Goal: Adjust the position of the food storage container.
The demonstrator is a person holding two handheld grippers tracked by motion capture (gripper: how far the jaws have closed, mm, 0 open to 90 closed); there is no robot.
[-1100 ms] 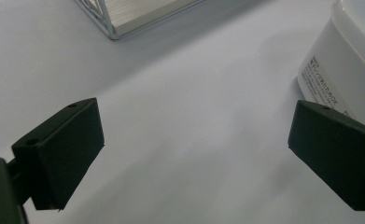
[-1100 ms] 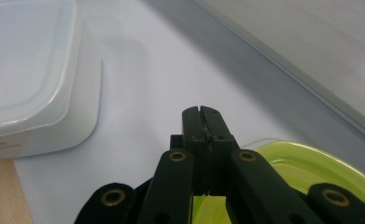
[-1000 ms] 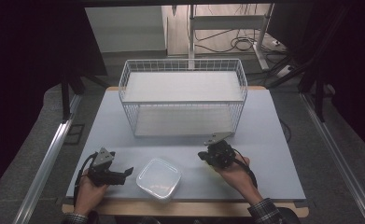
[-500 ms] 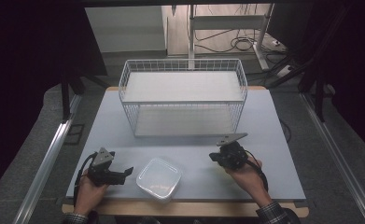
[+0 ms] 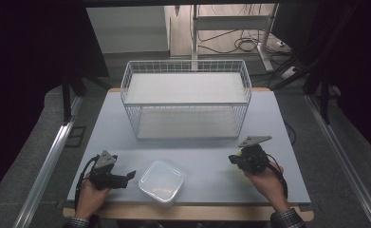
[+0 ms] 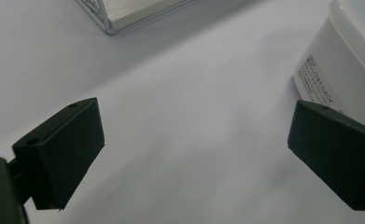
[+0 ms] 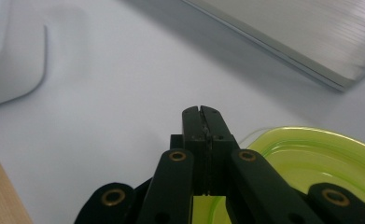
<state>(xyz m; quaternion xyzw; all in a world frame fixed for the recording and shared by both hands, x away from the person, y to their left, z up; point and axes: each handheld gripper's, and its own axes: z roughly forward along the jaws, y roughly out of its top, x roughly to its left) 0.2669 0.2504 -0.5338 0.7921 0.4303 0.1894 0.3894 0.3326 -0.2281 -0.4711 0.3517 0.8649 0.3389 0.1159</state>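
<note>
The right gripper [image 5: 236, 159] has moved rightward, clenched on the yellow-green lid [image 7: 311, 158], while the left gripper [image 6: 194, 154] waits open beside the container [image 5: 162, 182], still uncovered.

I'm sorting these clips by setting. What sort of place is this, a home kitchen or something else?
Probably a lab or test workspace, not a kitchen. A plain table holds just a wire basket and a plastic box, dark curtains flank it, and loose cables lie on the floor behind.
</note>
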